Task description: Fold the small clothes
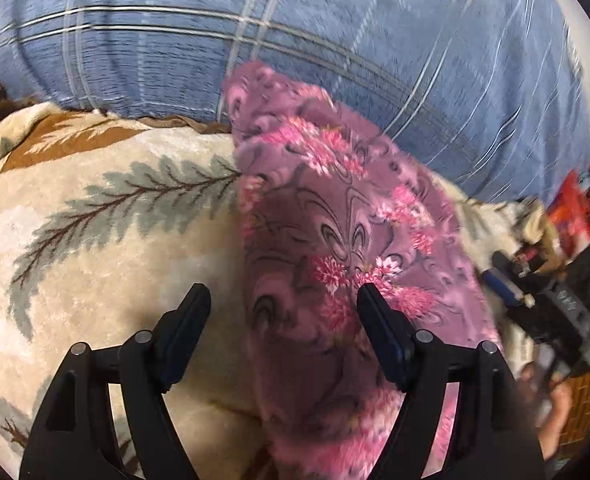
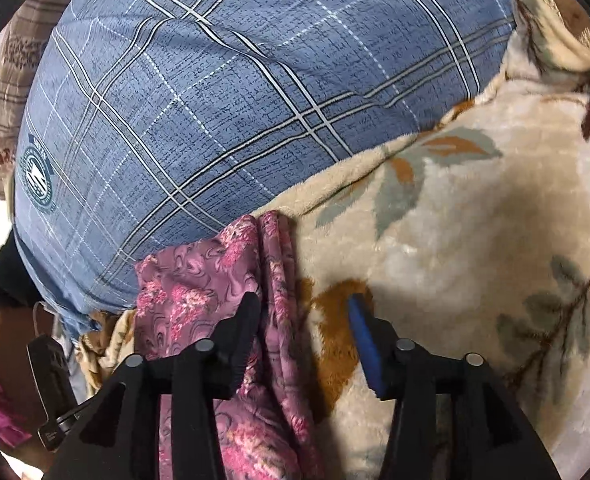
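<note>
I found the purple floral garment (image 1: 335, 240) lying lengthwise on the cream leaf-patterned blanket (image 1: 115, 240), its far end resting against the blue plaid pillow (image 1: 335, 40). In the right wrist view the same garment (image 2: 199, 288) showed a doubled edge along its right side, with folds running toward the pillow (image 2: 215, 100).

My left tool (image 1: 283, 300) stood with its jaws wide apart above the near part of the garment. The right finger lay over the pink flower print; the left finger was over bare blanket. Neither pad pressed on cloth, as far as I could see.

My right tool (image 2: 303, 312) was also parted, to a moderate gap. Its left finger sat over the garment's folded edge, and its blue-padded right finger was over a brown patch of the blanket (image 2: 475, 240). Nothing was gripped between them.

At the right edge of the left wrist view I saw the other tool's body, blurred, with part of a hand (image 1: 555, 412) below it. Coloured clutter behind it was too smeared to identify.
</note>
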The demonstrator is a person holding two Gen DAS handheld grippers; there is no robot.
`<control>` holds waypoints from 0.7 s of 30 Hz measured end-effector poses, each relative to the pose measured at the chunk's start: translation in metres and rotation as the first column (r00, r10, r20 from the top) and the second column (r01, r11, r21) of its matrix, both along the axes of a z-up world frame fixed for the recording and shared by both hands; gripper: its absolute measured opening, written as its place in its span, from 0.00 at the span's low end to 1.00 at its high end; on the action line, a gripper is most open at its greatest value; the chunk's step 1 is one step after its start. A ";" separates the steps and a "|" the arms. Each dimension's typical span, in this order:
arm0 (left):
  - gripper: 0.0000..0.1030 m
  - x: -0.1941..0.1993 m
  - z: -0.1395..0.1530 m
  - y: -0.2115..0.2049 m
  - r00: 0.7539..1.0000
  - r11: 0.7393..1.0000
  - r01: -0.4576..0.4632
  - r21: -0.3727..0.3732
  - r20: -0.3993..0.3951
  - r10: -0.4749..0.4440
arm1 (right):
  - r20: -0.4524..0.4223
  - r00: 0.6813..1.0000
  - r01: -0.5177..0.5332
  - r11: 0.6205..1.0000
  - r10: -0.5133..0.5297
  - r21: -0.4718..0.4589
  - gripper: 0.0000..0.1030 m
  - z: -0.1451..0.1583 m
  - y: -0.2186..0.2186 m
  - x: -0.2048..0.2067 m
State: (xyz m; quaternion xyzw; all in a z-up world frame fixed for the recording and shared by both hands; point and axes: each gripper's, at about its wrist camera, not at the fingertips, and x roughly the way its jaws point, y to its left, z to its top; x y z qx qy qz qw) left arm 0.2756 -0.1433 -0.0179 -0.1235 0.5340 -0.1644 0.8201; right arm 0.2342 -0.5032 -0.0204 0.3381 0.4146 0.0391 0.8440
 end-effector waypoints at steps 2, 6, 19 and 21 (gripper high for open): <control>0.74 -0.001 0.000 0.018 0.999 0.998 -0.029 -0.057 -0.022 0.027 | -0.005 1.000 -0.015 0.999 0.016 0.030 0.55 -0.004 0.003 0.002; 0.74 0.006 -0.012 0.036 0.991 0.990 -0.047 -0.136 -0.128 0.029 | -0.033 0.995 -0.087 0.994 0.089 0.063 0.55 -0.017 0.029 0.020; 0.27 -0.003 -0.010 0.012 0.995 0.984 0.001 -0.176 -0.102 -0.019 | 0.011 0.951 -0.297 0.928 0.308 -0.226 0.27 0.004 0.097 0.021; 0.24 -0.006 -0.003 0.019 0.996 0.984 -0.003 -0.180 -0.091 -0.014 | 0.028 0.955 -0.278 0.920 0.297 -0.275 0.24 0.013 0.106 0.013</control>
